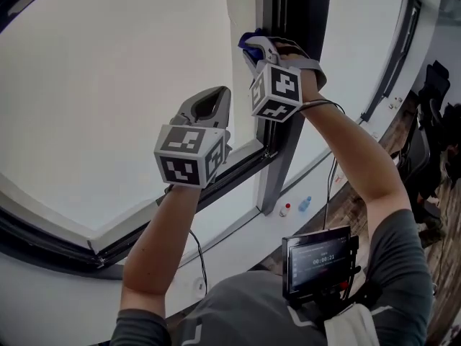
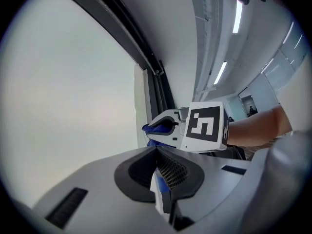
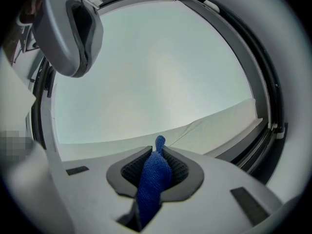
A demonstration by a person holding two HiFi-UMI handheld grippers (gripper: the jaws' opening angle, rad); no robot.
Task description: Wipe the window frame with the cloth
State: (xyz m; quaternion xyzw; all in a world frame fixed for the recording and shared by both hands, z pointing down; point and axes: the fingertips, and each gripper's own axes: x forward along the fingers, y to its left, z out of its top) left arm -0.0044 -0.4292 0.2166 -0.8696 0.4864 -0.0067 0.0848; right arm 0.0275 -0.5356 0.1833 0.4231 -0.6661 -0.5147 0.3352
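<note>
My right gripper point(image 1: 253, 44) is raised against the dark upright post of the window frame point(image 1: 289, 20) and is shut on a blue cloth point(image 1: 247, 40). In the right gripper view the blue cloth point(image 3: 153, 178) is bunched between the pads and pokes out past the tip of the right gripper point(image 3: 158, 149). My left gripper point(image 1: 215, 98) hovers lower, in front of the pane and above the bottom rail point(image 1: 238, 166), jaws shut with nothing seen in them. The left gripper view looks over the left gripper point(image 2: 157, 151) at the right gripper point(image 2: 162, 127), the cloth point(image 2: 152, 129) and the frame point(image 2: 146, 57).
Two small bottles point(image 1: 286, 210) point(image 1: 305, 204) stand by the foot of the post. A small screen point(image 1: 320, 258) hangs at the person's chest. Dark chairs point(image 1: 434, 85) stand at the far right on a wooden floor. The left gripper point(image 3: 73, 33) shows at the right gripper view's upper left.
</note>
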